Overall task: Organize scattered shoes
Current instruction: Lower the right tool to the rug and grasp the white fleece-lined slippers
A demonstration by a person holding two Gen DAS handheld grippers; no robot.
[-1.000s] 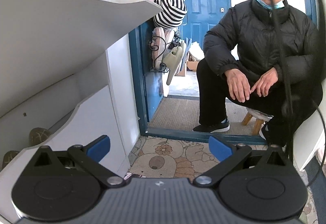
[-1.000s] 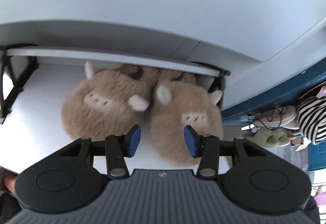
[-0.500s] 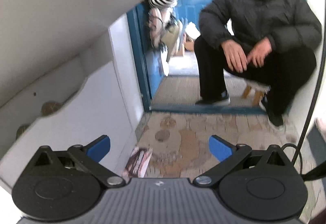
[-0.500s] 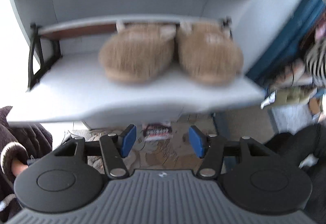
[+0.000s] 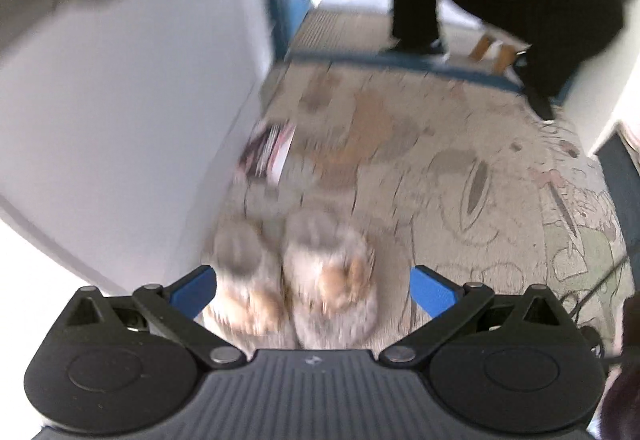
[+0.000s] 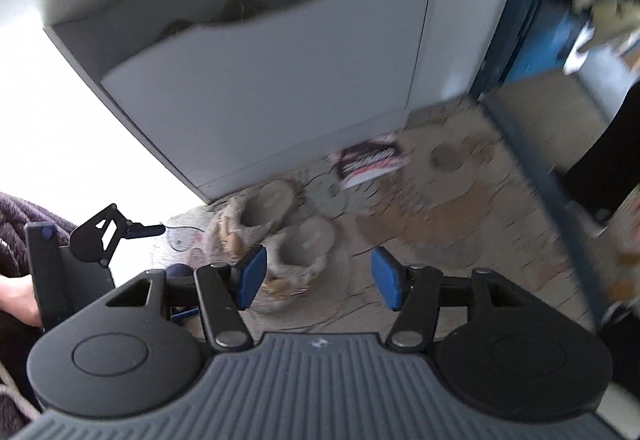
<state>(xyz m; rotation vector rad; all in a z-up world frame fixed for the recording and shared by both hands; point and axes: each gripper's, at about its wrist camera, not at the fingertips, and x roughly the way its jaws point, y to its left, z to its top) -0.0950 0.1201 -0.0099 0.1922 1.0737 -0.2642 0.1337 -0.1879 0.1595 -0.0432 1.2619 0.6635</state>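
Two fluffy grey-beige slippers lie side by side on the patterned floor mat, close to the foot of the white shoe cabinet (image 5: 120, 100). In the blurred left wrist view the right slipper (image 5: 328, 272) and the left slipper (image 5: 244, 280) sit below and between the wide-open fingers of my left gripper (image 5: 314, 292), which touch neither. In the right wrist view the same pair, one slipper (image 6: 260, 216) and the other (image 6: 304, 252), lies just beyond my right gripper (image 6: 320, 278). Its jaws stand open and hold nothing.
A glossy booklet (image 6: 368, 160) lies on the mat by the cabinet corner. Brown shoes (image 6: 240, 6) sit in the cabinet's lower bin. A person in black (image 5: 520, 0) sits past the blue door sill (image 5: 400, 60). A dark cable (image 6: 540, 168) crosses the right view.
Both grippers have dropped and tipped down from the cabinet shelves to the floor. The beige slippers on the shelf have left the right view. The right jaws have widened.
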